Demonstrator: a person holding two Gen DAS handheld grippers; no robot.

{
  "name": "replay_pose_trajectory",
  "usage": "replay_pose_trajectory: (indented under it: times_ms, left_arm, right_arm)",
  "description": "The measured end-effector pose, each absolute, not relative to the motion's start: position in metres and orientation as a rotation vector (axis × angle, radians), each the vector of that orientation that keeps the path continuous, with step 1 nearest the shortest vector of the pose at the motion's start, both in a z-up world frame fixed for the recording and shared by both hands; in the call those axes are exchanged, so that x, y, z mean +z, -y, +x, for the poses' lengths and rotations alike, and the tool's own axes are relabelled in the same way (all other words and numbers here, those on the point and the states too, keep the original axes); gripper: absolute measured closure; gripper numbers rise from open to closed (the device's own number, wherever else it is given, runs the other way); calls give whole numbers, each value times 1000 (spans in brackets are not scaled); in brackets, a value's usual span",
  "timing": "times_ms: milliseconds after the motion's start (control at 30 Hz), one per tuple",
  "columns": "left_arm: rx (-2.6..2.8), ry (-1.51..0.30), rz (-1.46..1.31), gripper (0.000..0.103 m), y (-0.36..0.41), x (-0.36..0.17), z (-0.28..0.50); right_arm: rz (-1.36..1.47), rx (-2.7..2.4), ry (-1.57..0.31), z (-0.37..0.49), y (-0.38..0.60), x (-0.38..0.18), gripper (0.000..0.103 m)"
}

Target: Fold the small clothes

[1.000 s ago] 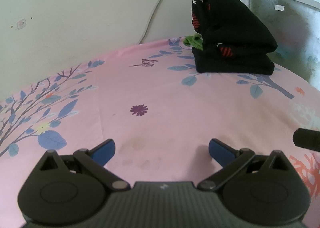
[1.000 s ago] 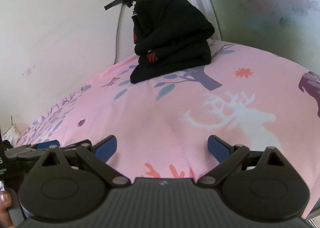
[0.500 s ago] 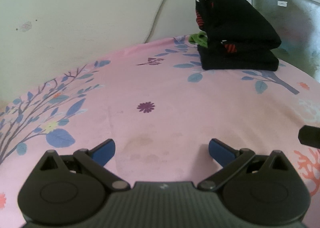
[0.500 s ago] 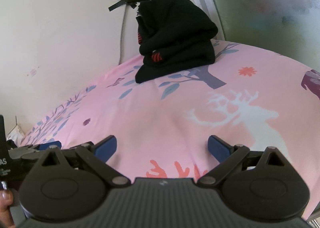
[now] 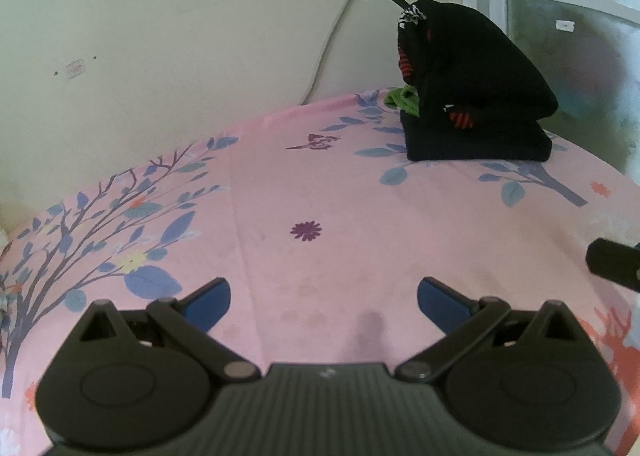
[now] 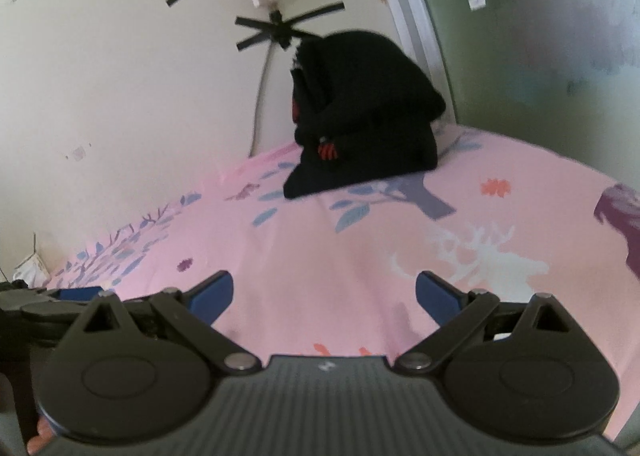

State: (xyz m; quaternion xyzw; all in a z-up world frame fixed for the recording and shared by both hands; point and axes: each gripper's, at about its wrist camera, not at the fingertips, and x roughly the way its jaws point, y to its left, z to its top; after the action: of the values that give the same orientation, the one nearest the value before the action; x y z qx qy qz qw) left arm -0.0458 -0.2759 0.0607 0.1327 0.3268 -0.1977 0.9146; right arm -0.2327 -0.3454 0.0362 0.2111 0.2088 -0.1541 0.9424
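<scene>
We see left gripper [image 5: 323,298] and right gripper [image 6: 324,296] jaws wide apart, holding nothing, above pink floral bedsheet [image 5: 340,196]; folded black clothes pile [image 5: 472,104] far corner.

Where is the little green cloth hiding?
In the left wrist view the green cloth peeks out at the far side of the pink sheet, tucked against the left edge of the black folded pile, near the wall.

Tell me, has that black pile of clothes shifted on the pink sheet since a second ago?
No. The black pile sits by the same blue tree print on the pink sheet; only the cameras moved.
</scene>
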Motion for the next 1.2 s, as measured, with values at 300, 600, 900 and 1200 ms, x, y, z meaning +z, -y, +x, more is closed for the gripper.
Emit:
replay_pose_trajectory:
  times_ms: [300, 600, 900, 1200]
  left_arm:
    - [-392, -708, 280, 0, 273, 61, -47]
    - [-424, -706, 282, 0, 270, 64, -52]
    - [-424, -704, 275, 0, 270, 67, -53]
    - [-450, -728, 243, 0, 266, 70, -53]
  right_arm:
    - [418, -315, -400, -236, 340, 39, 12]
    - [457, -313, -437, -233, 343, 31, 12]
    - [472, -316, -454, -233, 341, 28, 12]
    - [491, -323, -461, -228, 348, 25, 12]
